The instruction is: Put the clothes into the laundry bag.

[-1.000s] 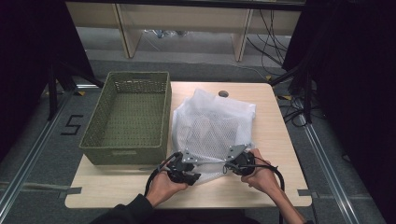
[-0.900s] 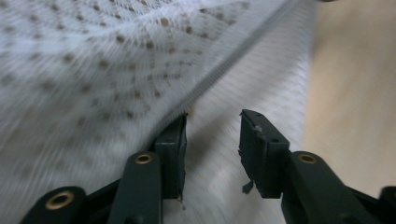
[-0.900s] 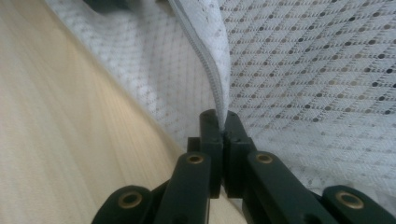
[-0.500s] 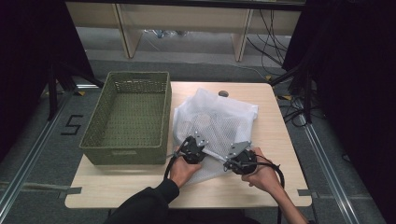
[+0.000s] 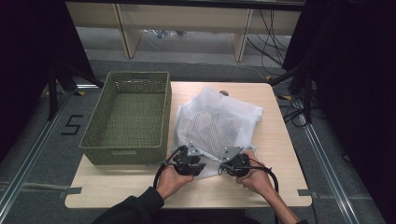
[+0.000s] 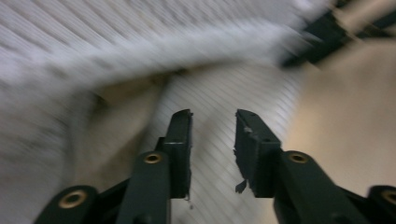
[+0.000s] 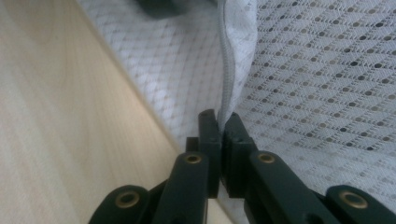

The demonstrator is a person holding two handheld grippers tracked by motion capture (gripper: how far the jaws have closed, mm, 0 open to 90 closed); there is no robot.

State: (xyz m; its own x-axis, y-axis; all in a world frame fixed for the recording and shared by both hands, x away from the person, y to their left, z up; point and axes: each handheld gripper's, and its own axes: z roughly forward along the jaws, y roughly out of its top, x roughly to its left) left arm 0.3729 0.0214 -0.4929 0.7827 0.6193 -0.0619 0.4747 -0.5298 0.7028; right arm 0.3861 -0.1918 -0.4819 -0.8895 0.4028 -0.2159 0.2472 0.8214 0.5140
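Opening mesh bag [image 5: 215, 122]: right tongs [image 7: 223, 122] pinching zipper edge [image 7: 227, 70]; left tongs [image 6: 213, 122] just reopened, nothing gripped. Next: regrab zipper pull.

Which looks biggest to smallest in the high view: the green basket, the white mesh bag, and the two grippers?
1. green basket, the largest.
2. white mesh bag, somewhat smaller.
3. left gripper and right gripper, far smaller; they look alike in size, so I can't rank them.

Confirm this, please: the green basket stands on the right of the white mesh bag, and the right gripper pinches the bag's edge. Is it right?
Not quite. The green basket stands on the left of the white mesh bag, as the high view shows. The right gripper does pinch the bag's edge.
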